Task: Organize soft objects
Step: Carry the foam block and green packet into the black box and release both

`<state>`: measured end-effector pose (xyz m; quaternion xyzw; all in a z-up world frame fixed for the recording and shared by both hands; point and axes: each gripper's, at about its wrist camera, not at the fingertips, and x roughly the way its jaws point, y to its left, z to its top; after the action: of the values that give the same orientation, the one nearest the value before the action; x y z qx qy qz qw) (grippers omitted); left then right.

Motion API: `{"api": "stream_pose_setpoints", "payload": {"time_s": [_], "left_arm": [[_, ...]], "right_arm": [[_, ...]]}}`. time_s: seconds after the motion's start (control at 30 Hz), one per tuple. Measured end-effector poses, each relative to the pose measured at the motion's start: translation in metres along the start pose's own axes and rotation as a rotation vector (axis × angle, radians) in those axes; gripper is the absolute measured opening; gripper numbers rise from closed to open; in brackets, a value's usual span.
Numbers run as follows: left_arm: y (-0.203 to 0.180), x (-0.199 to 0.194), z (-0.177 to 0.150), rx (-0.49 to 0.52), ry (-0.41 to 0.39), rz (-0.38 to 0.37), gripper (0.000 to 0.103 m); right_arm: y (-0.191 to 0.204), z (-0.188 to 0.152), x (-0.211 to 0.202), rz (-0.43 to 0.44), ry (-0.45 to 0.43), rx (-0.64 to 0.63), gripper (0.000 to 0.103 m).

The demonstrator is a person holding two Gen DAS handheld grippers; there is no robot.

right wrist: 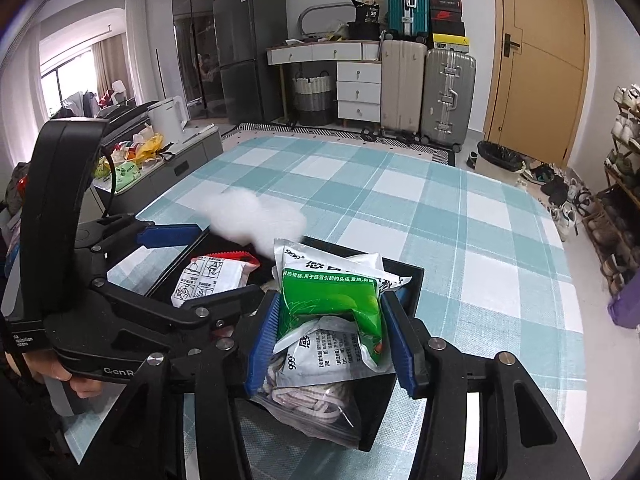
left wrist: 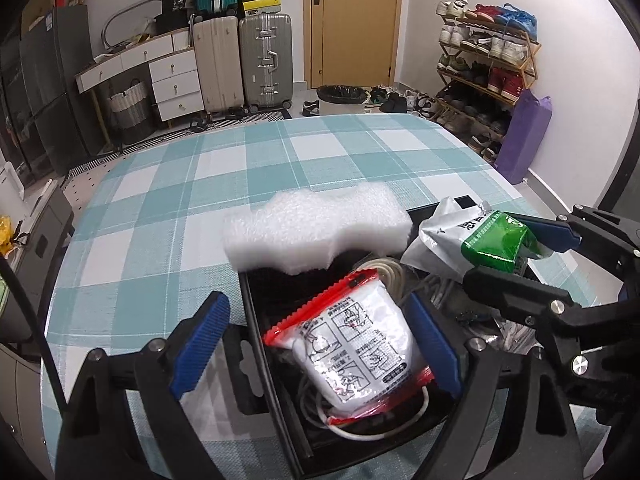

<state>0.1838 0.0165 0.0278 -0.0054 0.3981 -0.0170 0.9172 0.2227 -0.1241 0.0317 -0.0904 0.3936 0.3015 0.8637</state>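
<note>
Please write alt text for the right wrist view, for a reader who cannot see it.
The right gripper has its blue fingers shut on a green and white medicine packet above an open black box on a teal checked tablecloth. The left gripper hangs open over the box, near white foam.

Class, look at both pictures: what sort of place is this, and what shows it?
Probably a lived-in home, near the entrance: a shoe rack, stacked suitcases, a fridge and a checked-cloth table.

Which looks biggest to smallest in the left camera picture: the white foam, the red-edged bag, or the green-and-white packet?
1. White foam, the widest.
2. Red-edged bag, almost as big; it lies nearer the camera, so that is unsure.
3. Green-and-white packet, smallest, partly hidden by the right hand-held gripper.
</note>
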Motion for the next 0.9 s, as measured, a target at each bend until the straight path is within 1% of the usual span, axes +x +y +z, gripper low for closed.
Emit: {"api": "stream_pose_setpoints", "payload": {"time_s": [0.07, 0.2, 0.23, 0.3, 0.43, 0.5, 0.6, 0.77, 0.9], "left_arm": [[0.001, -0.003, -0.001, -0.001, -0.006, -0.001, 0.09], [0.001, -0.013, -0.003, 0.003, -0.027, -0.015, 0.091], [0.001, -0.016, -0.004, 0.006, -0.034, -0.01, 0.093], [0.002, -0.022, -0.006, 0.009, -0.046, -0.005, 0.096], [0.004, -0.035, -0.011, 0.008, -0.073, -0.015, 0.099], [0.006, -0.042, -0.013, 0.008, -0.09, -0.01, 0.101], [0.011, -0.053, -0.019, -0.005, -0.117, -0.008, 0.103], [0.023, -0.07, -0.028, -0.061, -0.167, -0.003, 0.103], [0.026, -0.078, -0.038, -0.067, -0.186, 0.011, 0.103]], "right_arm": [[0.0, 0.0, -0.001, -0.002, 0.001, -0.005, 0.058], [0.001, -0.003, -0.006, 0.005, -0.01, -0.016, 0.073], [0.002, -0.003, -0.009, 0.011, -0.016, -0.018, 0.074], [0.003, -0.004, -0.013, 0.011, -0.029, -0.025, 0.082], [0.004, -0.006, -0.02, 0.006, -0.041, -0.029, 0.089], [0.006, -0.008, -0.026, -0.004, -0.058, -0.033, 0.097], [0.009, -0.01, -0.036, -0.004, -0.091, -0.031, 0.102], [0.014, -0.015, -0.052, -0.014, -0.153, -0.02, 0.102], [0.017, -0.023, -0.063, -0.025, -0.195, -0.003, 0.102]]}}
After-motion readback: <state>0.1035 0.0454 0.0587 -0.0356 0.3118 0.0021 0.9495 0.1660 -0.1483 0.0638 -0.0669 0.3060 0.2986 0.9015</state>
